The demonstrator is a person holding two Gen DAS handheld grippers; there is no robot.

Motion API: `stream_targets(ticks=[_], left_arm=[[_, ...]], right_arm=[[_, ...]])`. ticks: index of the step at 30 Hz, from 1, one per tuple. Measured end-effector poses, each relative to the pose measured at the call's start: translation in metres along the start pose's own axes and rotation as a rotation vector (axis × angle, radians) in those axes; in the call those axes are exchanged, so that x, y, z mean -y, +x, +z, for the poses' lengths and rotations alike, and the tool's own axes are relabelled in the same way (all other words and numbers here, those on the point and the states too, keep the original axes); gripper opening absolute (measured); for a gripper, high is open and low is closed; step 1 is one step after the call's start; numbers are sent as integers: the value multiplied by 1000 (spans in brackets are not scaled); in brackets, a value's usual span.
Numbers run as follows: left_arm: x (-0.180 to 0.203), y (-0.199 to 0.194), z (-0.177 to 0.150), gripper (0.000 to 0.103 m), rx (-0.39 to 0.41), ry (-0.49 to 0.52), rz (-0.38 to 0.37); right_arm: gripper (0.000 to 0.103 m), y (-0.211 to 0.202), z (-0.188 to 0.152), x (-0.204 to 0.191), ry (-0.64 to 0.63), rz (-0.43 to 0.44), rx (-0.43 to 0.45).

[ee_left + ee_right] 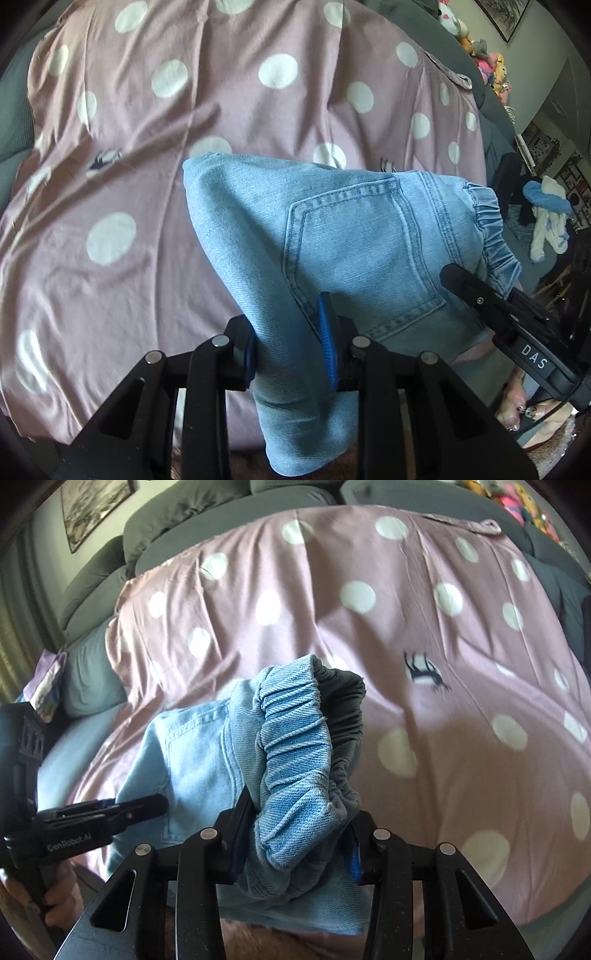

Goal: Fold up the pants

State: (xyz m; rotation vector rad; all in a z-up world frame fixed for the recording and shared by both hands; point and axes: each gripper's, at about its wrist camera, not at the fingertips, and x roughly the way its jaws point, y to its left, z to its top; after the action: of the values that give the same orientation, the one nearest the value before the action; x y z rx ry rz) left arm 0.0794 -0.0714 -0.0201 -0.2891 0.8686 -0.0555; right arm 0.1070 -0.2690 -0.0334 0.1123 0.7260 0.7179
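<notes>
- One pair of light-blue denim pants [332, 236] is seen, held up over a pink bedspread [129, 184] with white dots; the far part appears to rest on the spread, though contact cannot be confirmed.
- Soft, limp handling is judged likely: the denim drapes and bunches, yet it is thick enough not to slip from rubber pads. It is judged light, being small.
- The elastic waistband [295, 746] and the folded leg edge are judged the best places to be gripped, since the gathered seams give bulk.
- The left gripper [288, 354] is pinched on a fold of denim below the back pocket [362, 258], its blue pads pressed against the cloth.
- The right gripper [295, 845] is clamped on the bunched waistband, cloth filling the gap between its fingers.
- Two grippers are counted, and one back pocket is visible.
- One bedspread is counted, laid over a grey bed; a row of soft toys [487, 59] is seen beyond it, too small to be counted.
</notes>
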Motion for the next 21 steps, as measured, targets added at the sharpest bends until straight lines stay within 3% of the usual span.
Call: stream_targets(ticks=[4, 9, 15, 21], left_arm=[[-7, 15, 24, 26, 33, 25, 52], [-28, 47, 45, 26, 12, 1, 73], [-46, 93, 50, 27, -73, -19, 102], [-50, 106, 45, 39, -90, -29, 124]], right_arm=[[43, 13, 19, -10, -37, -10, 15], [43, 44, 38, -16, -61, -31, -1], [43, 94, 47, -8, -39, -60, -81], [46, 128, 33, 0, -15, -112, -172]])
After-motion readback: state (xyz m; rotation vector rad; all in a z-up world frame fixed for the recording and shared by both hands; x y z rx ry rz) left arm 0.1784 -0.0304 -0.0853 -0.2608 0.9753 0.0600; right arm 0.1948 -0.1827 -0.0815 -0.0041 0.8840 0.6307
